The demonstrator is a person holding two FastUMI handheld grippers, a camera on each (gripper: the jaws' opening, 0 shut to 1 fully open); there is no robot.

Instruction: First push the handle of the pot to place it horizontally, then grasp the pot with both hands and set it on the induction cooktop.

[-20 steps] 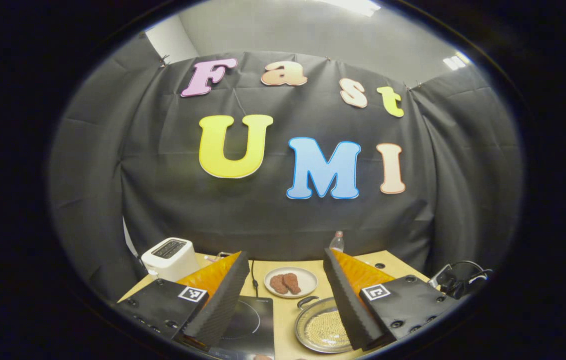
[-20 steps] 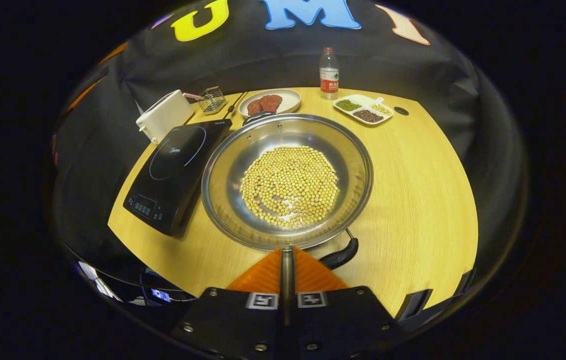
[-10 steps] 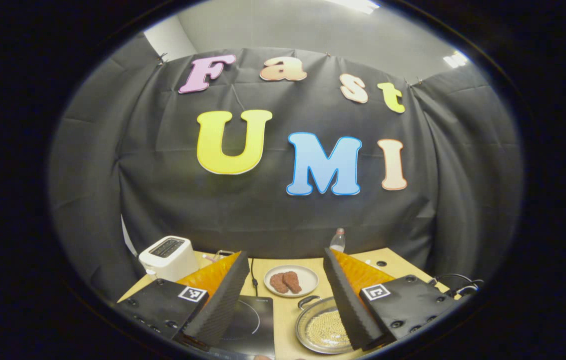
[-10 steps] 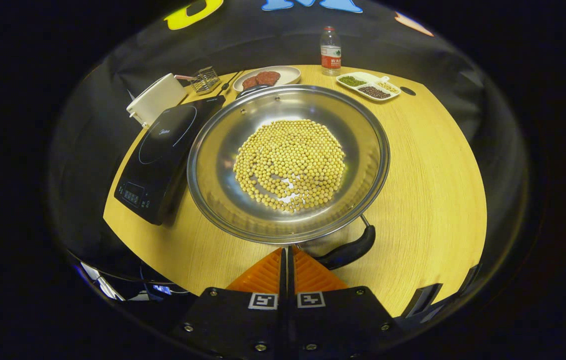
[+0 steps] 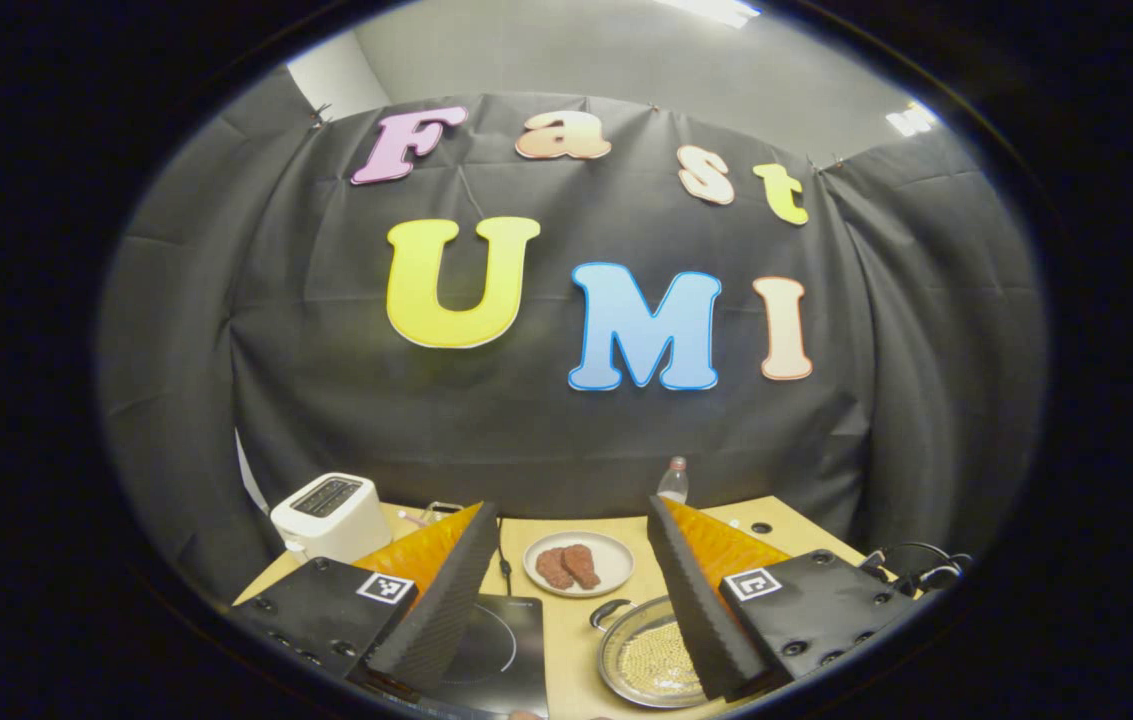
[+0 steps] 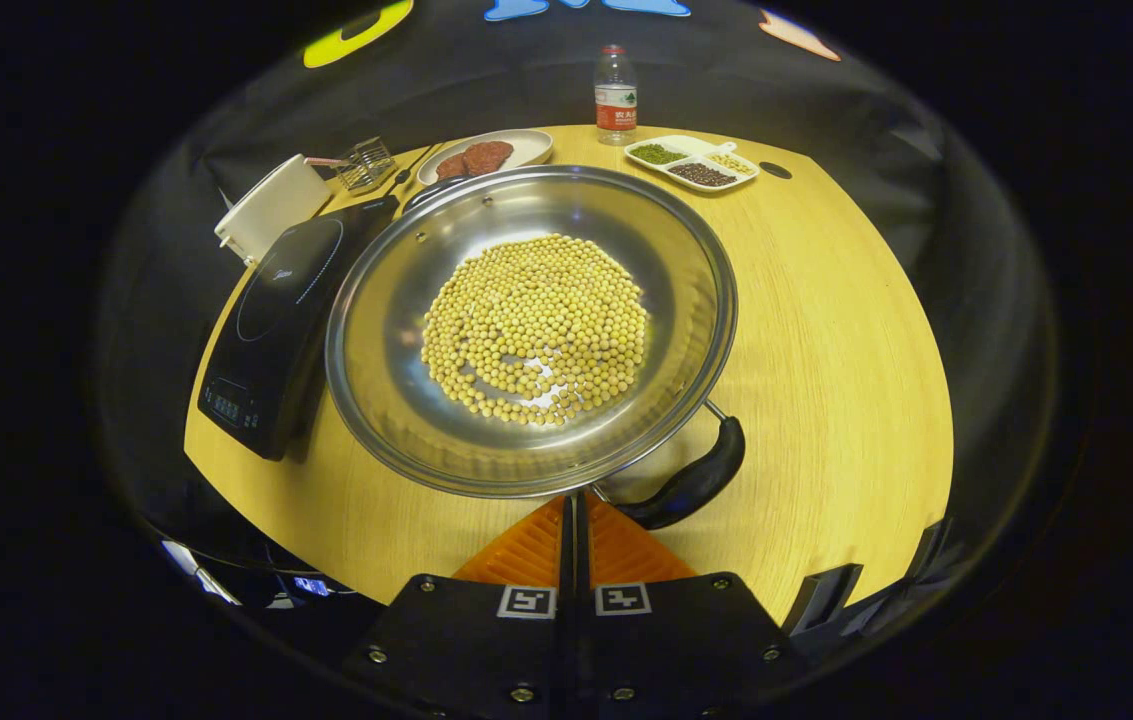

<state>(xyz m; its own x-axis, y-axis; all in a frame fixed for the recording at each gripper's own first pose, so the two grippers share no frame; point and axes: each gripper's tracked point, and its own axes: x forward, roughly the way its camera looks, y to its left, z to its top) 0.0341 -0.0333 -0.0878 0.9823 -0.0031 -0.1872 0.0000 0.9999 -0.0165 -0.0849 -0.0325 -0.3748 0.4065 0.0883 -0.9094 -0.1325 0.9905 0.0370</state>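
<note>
Since the earlier frame, pot and handle have shifted left in the right gripper view.
Right gripper: fingers pressed together, gripping nothing, at the pot's near rim, handle just right. Left gripper: fingers spread wide, raised. One induction cooktop touches the pot's left side. Right gripper view adds one divided tray behind the pot; left gripper view shows one toaster top.

- Wide round pot of polished steel, mirror-bright along the rim, with a glossy black plastic handle.
- Pale yellow beans inside look smooth and matt.
- Black induction cooktop: slick glassy top.
- Light wooden table, fine grain, satin finish.
- White toaster in smooth plastic.
- Booth wall: matt, creased cloth.
</note>
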